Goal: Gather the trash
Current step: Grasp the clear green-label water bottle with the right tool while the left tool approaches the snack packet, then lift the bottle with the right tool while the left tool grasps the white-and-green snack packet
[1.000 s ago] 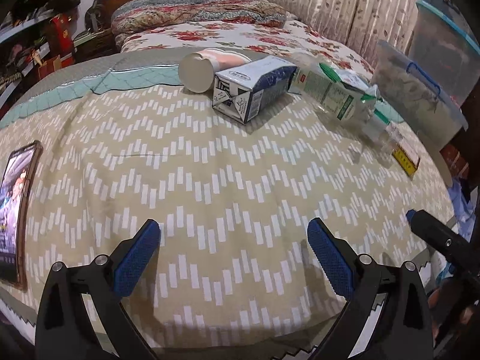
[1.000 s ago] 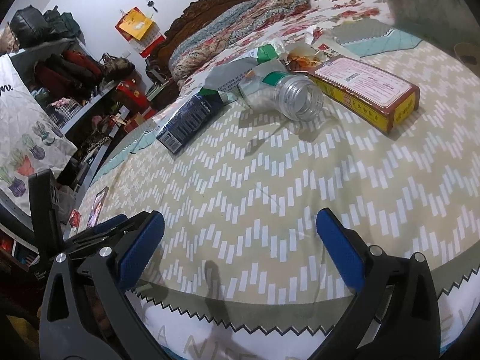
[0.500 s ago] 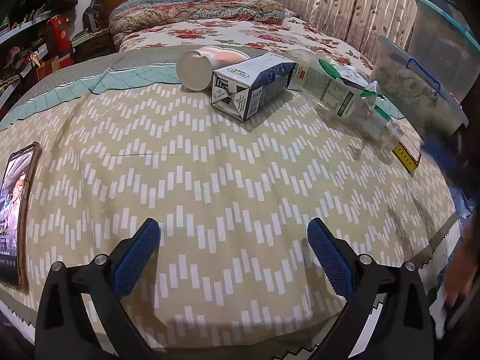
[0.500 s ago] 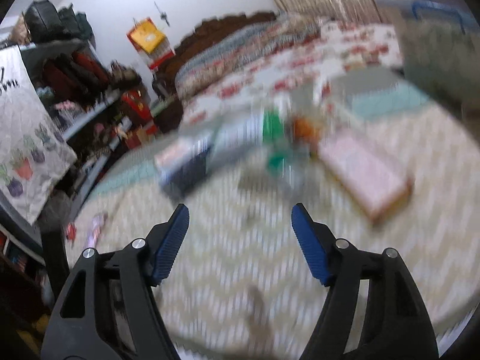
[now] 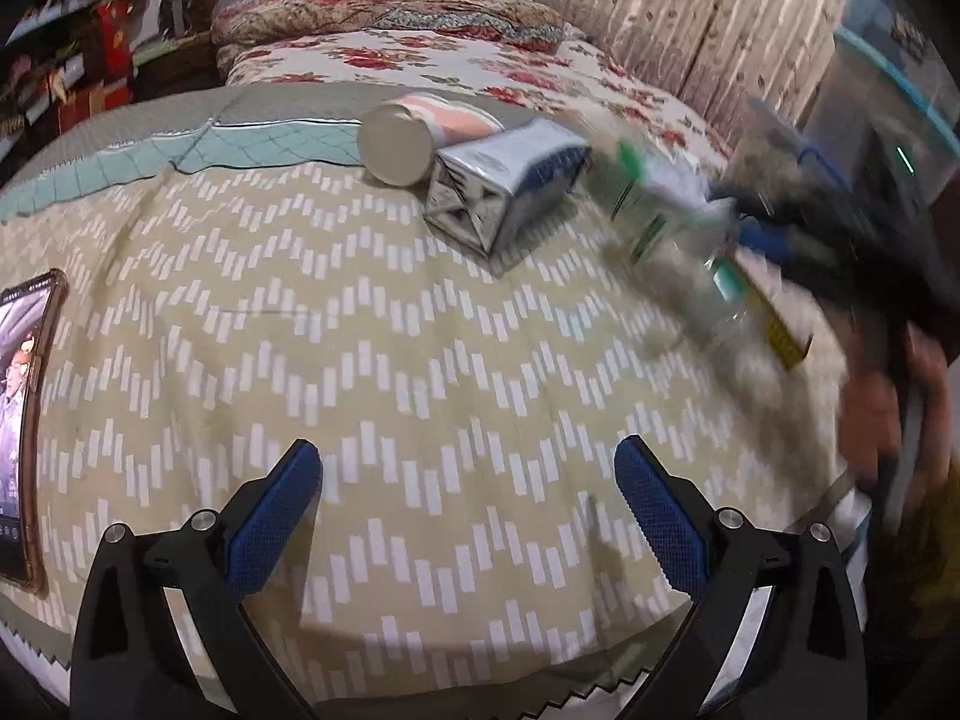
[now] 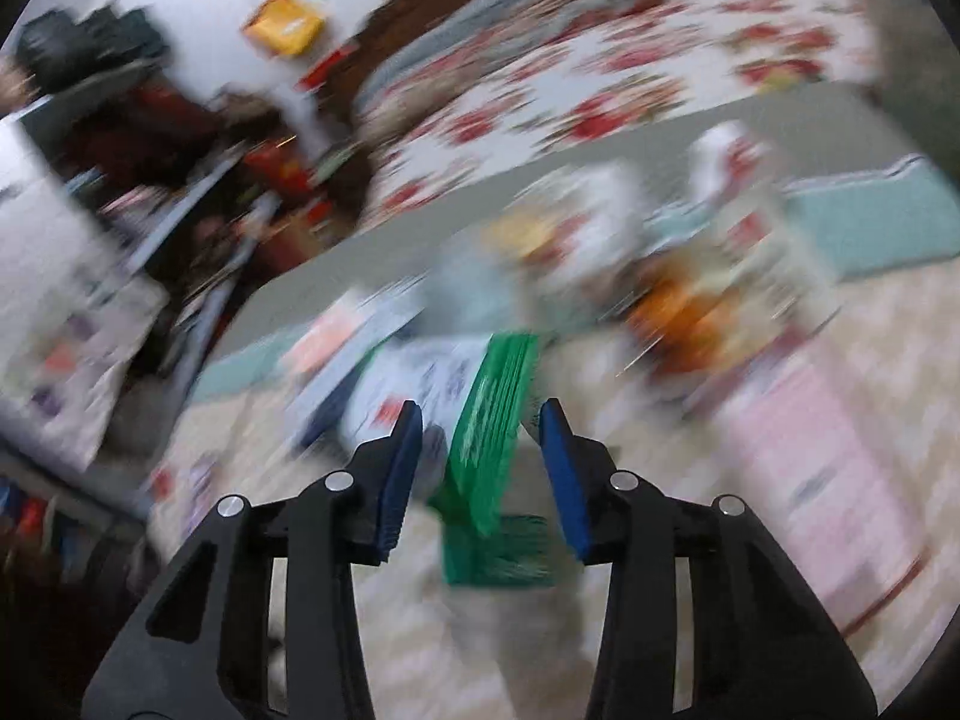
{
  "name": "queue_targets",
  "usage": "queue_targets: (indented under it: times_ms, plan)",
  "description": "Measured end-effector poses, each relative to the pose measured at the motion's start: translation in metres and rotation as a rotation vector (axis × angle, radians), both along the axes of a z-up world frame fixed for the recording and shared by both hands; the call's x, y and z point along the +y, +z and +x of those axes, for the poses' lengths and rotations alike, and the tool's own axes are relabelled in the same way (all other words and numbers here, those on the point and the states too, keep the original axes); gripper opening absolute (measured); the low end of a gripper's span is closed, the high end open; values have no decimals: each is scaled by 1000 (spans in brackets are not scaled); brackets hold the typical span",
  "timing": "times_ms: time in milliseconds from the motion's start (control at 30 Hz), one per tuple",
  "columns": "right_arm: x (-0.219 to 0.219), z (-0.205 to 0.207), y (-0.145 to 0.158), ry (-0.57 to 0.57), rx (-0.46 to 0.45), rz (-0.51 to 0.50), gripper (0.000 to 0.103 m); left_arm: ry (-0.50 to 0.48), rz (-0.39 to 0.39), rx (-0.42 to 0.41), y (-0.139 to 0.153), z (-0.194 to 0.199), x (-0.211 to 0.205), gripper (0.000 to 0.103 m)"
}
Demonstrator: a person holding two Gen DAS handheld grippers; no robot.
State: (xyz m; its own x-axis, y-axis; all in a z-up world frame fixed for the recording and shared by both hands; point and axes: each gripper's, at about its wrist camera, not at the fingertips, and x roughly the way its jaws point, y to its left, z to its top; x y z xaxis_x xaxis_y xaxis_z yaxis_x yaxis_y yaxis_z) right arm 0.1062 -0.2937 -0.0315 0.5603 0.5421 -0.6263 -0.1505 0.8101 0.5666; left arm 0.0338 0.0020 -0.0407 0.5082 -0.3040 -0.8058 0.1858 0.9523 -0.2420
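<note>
A green-labelled piece of trash [image 6: 489, 420], apparently the clear bottle lying among the litter, sits between the blue pads of the right claw [image 6: 480, 450]; the jaws have just been closing, but a gap shows on each side of the green label, so the pads do not press on it, though heavy blur makes this hard to be sure of. In the left wrist view the same cluster lies toward the far right part of the bed [image 5: 420, 360]: a clear bottle [image 5: 678, 240] with green label, a yellow-edged flat box [image 5: 774, 324] just beside it, a grey-and-blue carton [image 5: 498, 186] on its side, and a pale cylindrical can [image 5: 399, 144] touching the carton's far end. The right claw appears there as a dark blur over the bottle, with the person's hand [image 5: 888, 408] behind it at the bed's right edge. The left claw [image 5: 468, 516] hangs over the near edge of the chevron bedspread, jaws wide apart, with nothing between them. A phone [image 5: 24, 420] lies at the bed's left edge.
</note>
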Motion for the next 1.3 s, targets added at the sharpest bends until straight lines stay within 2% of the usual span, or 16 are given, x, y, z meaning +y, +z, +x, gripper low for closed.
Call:
queue_targets:
  times_ms: [100, 167, 333, 633, 700, 833, 900, 1033, 1100, 1133, 1200, 1300]
  plan:
    - [32, -42, -4, 126, -18, -27, 43, 4, -75, 0, 8, 9, 11, 94]
    - [45, -64, -9, 168, -20, -38, 43, 5, -91, -14, 15, 13, 12, 94]
    - [40, -99, -17, 108, -59, -90, 45, 0, -85, -53, 28, 19, 8, 94]
    - [16, -97, -29, 11, 3, 5, 61, -9, -146, -12, 23, 38, 10, 94]
    - [21, -86, -29, 12, 20, 39, 61, -6, -163, 0, 20, 40, 13, 87]
    - [26, -63, -35, 5, 80, 174, 63, 4, -205, 26, 13, 44, 21, 76]
    - [32, -53, -39, 1, 104, 198, 63, -3, -212, 31, 10, 44, 23, 67]
    - [50, -37, -43, 1, 133, 195, 65, -11, -226, 35, 7, 43, 25, 65]
    - [57, -34, -41, 4, 121, 177, 64, -14, -231, 34, 6, 42, 26, 65]
    - [60, -33, -41, 11, 124, 168, 56, -16, -233, 34, 6, 42, 26, 65]
    - [62, -35, -42, 30, 140, 185, 50, -20, -231, 29, 6, 41, 26, 65]
    - [58, -45, -42, 37, 140, 177, 48, -30, -228, 27, 7, 40, 26, 65]
